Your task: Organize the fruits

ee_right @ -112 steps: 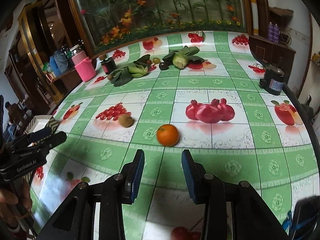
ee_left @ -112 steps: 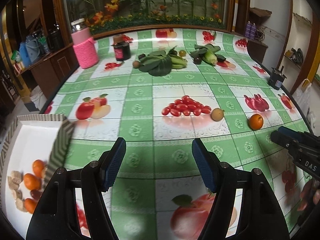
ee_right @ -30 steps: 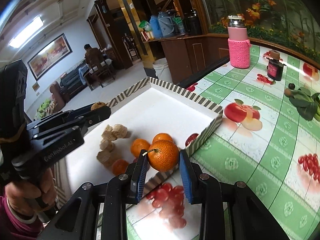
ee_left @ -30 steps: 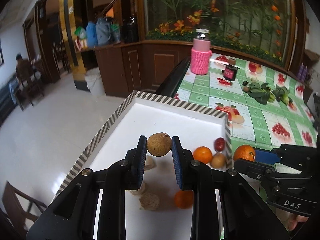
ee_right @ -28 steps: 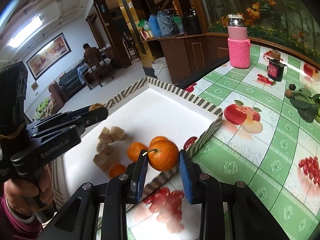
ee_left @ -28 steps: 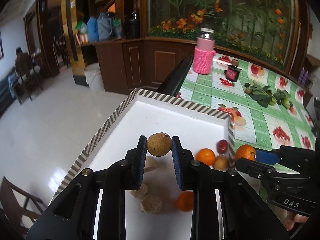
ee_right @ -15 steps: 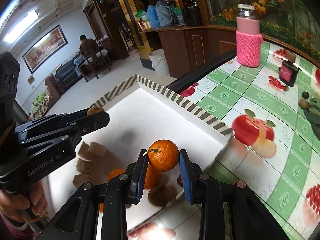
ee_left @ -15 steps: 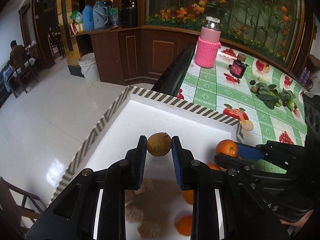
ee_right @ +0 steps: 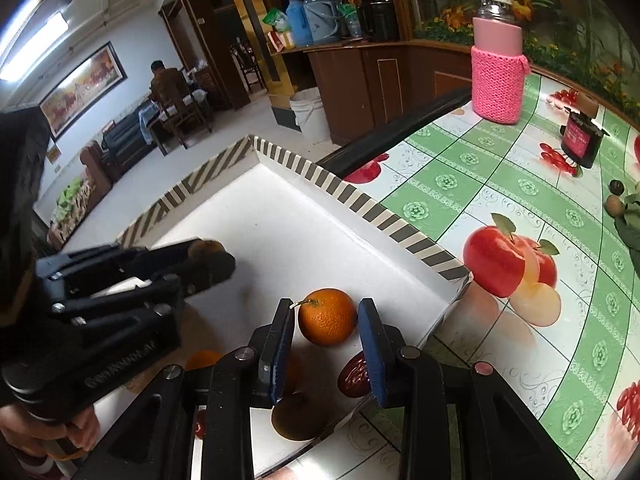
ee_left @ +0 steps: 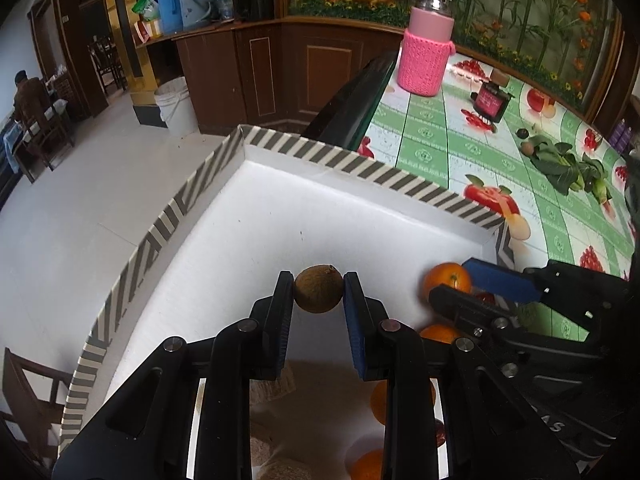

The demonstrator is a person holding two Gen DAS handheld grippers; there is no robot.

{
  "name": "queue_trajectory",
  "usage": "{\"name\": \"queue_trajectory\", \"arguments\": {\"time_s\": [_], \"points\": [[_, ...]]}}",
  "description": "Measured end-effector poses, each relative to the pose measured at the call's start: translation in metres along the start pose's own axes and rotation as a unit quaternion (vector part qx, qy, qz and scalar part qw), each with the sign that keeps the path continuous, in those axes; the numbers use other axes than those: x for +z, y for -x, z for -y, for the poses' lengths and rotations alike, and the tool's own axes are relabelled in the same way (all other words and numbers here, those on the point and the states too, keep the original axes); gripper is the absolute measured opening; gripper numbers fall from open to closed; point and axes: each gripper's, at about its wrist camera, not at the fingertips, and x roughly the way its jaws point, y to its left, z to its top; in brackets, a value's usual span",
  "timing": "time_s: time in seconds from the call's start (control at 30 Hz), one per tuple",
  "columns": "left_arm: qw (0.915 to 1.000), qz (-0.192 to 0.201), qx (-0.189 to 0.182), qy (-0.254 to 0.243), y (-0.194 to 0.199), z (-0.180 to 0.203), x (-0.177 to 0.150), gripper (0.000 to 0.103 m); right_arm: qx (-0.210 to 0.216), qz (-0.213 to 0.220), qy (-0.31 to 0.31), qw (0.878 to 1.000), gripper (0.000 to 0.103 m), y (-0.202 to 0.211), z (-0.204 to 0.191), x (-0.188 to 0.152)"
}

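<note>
Right wrist view: orange (ee_right: pixel 327 322) sits loose between the opening jaws of the right hand-held gripper (ee_right: pixel 326 354) above the tray (ee_right: pixel 360 204).

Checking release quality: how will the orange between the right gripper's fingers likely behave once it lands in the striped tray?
The orange is round, so it probably rolls on the tray's flat floor. The raised rim and nearby fruit should stop it. The right gripper's jaws are opening.

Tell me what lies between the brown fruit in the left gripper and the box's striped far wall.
Nothing: in the left wrist view, only bare white floor separates the brown fruit from the box wall.
</note>
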Motion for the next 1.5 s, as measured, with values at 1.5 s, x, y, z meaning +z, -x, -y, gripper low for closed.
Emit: {"name": "queue_trajectory", "arguments": {"time_s": [1.5], "points": [[0.9862,0.148,0.073,0.015,0.092,0.006,-0.046,0.051,-0.005,0.063,-0.015,0.998,0.033,0.067,-0.042,-0.041]]}}
